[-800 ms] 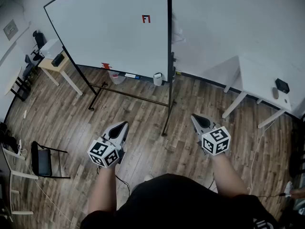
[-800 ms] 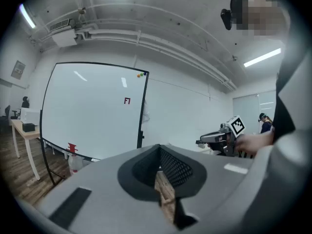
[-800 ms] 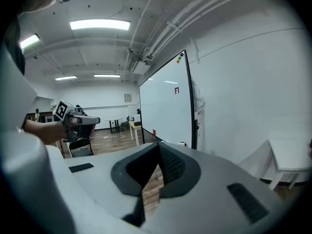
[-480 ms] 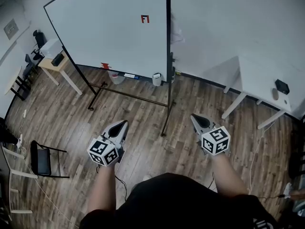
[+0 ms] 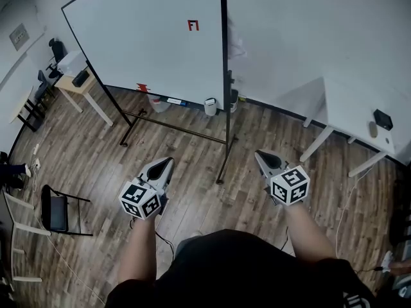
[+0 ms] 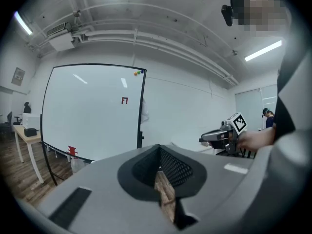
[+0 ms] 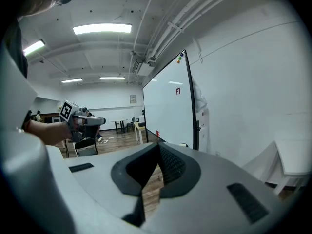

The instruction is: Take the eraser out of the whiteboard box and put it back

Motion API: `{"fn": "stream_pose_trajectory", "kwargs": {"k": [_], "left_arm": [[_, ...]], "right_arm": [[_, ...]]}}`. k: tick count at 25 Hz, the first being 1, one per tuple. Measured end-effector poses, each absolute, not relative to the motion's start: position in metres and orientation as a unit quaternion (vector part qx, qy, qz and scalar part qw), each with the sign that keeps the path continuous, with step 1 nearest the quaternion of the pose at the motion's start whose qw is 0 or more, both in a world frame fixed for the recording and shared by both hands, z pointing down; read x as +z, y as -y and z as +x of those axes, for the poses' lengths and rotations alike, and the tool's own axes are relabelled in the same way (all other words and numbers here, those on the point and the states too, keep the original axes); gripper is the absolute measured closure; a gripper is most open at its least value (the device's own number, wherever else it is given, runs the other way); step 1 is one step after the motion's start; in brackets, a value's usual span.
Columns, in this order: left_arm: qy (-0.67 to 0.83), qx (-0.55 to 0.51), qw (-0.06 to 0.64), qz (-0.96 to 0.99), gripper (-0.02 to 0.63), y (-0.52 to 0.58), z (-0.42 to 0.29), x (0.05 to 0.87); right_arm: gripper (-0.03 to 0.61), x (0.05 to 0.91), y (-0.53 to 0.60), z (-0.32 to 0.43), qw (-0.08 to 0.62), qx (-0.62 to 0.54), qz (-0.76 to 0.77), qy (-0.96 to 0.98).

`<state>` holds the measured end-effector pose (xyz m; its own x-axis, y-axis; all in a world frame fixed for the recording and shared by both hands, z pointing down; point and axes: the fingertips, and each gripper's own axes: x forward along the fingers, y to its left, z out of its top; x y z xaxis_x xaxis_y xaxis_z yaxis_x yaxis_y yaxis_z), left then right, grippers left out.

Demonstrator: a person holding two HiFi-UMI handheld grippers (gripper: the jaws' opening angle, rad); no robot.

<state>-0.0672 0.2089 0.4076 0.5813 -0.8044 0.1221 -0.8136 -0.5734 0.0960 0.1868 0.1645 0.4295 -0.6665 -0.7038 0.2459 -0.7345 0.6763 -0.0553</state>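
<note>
Your left gripper (image 5: 166, 165) sits at 7 o'clock in the head view and your right gripper (image 5: 261, 156) at 5 o'clock. Both are held over the wooden floor (image 5: 192, 140), well apart from each other and pointing toward 12 o'clock. On each gripper's own view the fingers are together at the tips, with nothing between them; only floor shows through the slot behind the tips. The whiteboard (image 5: 154, 37) stands on its frame at 12 o'clock, well apart from both grippers. The whiteboard box (image 5: 211, 106) is a small white container at the board's lower edge, just beside the right-hand post (image 5: 225, 76). You are touching neither the box nor the board. The eraser cannot be made out at this range, so whether it lies in the box cannot be told. A red marking (image 5: 193, 25) is on the upper board face and a red item (image 5: 142, 88) is near its bottom edge. A white tabletop (image 5: 353, 101) at 2 o'clock carries a small dark object (image 5: 381, 118). A folding chair (image 5: 56, 213) stands at 8 o'clock.
</note>
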Motion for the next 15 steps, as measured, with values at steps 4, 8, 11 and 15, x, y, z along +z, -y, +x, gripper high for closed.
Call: {"fn": "stream_pose_trajectory", "kwargs": {"k": [4, 8, 11, 15], "left_arm": [[0.46, 0.036, 0.069, 0.884, 0.603, -0.202, -0.068, 0.405], [0.462, 0.035, 0.067, 0.884, 0.603, -0.193, -0.075, 0.404], [0.46, 0.036, 0.07, 0.884, 0.603, -0.182, -0.078, 0.411], [0.453, 0.035, 0.073, 0.888, 0.603, -0.159, -0.084, 0.418]], "right_arm": [[0.583, 0.433, -0.158, 0.188, 0.104, 0.082, 0.396, 0.909], [0.582, 0.435, -0.149, 0.183, 0.107, 0.084, 0.397, 0.908], [0.581, 0.439, -0.14, 0.178, 0.109, 0.084, 0.397, 0.907], [0.583, 0.445, -0.123, 0.169, 0.116, 0.085, 0.402, 0.904]]}}
